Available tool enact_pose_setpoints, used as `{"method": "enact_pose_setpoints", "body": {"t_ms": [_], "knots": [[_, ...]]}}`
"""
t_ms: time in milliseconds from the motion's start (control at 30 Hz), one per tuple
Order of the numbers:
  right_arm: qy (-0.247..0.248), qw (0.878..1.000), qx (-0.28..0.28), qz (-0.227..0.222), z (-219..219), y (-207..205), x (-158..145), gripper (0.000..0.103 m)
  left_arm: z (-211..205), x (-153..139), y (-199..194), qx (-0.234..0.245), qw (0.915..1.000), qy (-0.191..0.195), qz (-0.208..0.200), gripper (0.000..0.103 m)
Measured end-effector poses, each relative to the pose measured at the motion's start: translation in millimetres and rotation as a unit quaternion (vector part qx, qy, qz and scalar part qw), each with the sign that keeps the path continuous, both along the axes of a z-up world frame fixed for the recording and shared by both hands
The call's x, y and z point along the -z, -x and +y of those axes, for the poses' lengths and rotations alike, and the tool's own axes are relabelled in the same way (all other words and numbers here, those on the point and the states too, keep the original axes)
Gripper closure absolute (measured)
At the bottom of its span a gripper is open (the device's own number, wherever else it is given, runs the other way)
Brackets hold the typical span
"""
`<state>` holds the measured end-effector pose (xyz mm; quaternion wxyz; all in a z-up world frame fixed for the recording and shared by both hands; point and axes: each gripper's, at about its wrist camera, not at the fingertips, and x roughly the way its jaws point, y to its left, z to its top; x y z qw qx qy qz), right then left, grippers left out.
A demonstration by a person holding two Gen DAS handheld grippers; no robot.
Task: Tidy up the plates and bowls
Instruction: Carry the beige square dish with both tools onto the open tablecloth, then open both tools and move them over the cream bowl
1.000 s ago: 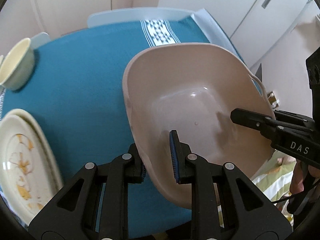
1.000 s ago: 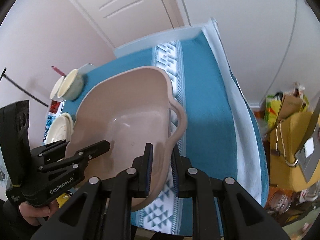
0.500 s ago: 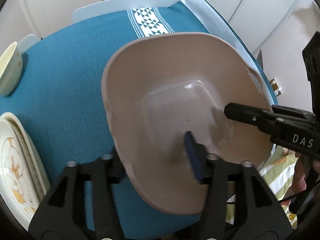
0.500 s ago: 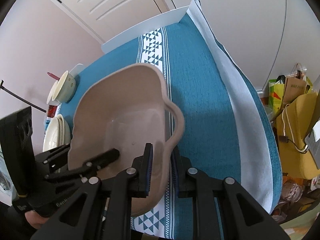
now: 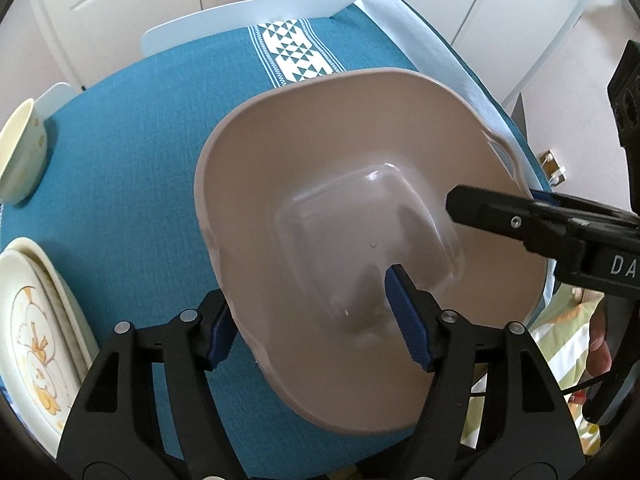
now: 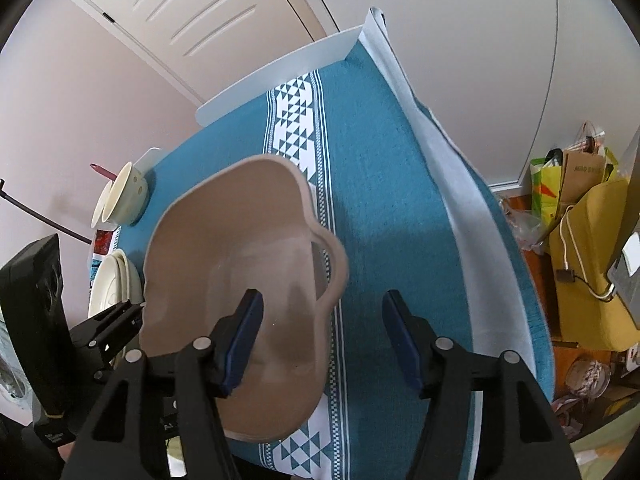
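the left gripper (image 5: 316,320) points steeply downward; its jaws have just been opening and stand apart, one blue pad on each side of the basin (image 5: 360,208) wall, neither pressing on it. the right gripper (image 6: 324,340) also points steeply downward; its jaws have just been opening, one pad over the basin interior, the other outside its handle, without contact.

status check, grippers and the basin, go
Left gripper and right gripper open, jaws just widened, astride the rim, pads clear. Beige basin down on the teal cloth, released. Plate stack and cream bowl off left, nothing blocking.
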<state>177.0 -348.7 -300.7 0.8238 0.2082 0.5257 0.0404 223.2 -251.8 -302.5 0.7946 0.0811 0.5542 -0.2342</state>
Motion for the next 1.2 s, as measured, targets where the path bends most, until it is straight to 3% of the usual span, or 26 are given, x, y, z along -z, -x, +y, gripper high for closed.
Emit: {"method": "enact_pose_setpoints", "body": {"t_ms": [100, 467, 800, 933, 1067, 1100, 1133, 1167, 1200], "knots": [[0.01, 1.0, 0.002, -0.006, -0.6, 0.9, -5.4, 0.038, -0.1, -2.2, -0.4, 0.0, 1.0, 0.003, 0.003, 0.037], [0.019, 0.999, 0.002, -0.028, -0.5, 8.0, -23.4, 0.038, 1.0, -15.0, 5.4, 0.004, 1.0, 0.007, -0.004, 0.037], [0.036, 0.996, -0.011, -0.081, 7.4, 13.8, -80.4, 0.038, 13.9, -41.5, 8.9, -0.004, 1.0, 0.004, -0.007, 0.037], [0.043, 0.993, -0.029, -0.11, 19.4, 9.5, -110.9, 0.038, 29.9, -70.1, 13.2, -0.017, 0.9992, 0.009, -0.034, 0.037], [0.053, 0.982, -0.064, -0.171, 46.5, -1.3, -158.6, 0.038, 63.8, -121.7, 15.7, -0.053, 0.9938, 0.025, -0.095, 0.036], [0.052, 0.979, -0.071, -0.183, 53.4, -4.4, -167.3, 0.031, 77.4, -139.1, 16.4, -0.07, 0.9901, 0.031, -0.118, 0.033], [0.05, 0.976, -0.08, -0.196, 62.1, -8.3, -176.6, 0.023, 92.1, -156.0, 16.9, -0.089, 0.9854, 0.037, -0.14, 0.02], [0.044, 0.972, -0.092, -0.213, 72.9, -13.2, -186.7, 0.008, 101.3, -165.4, 18.0, -0.1, 0.9822, 0.039, -0.154, 0.01], [0.04, 0.967, -0.101, -0.23, 83.1, -17.7, -194.9, 0.003, 116.4, -178.6, 18.5, -0.122, 0.9757, 0.04, -0.178, 0.0]]}}
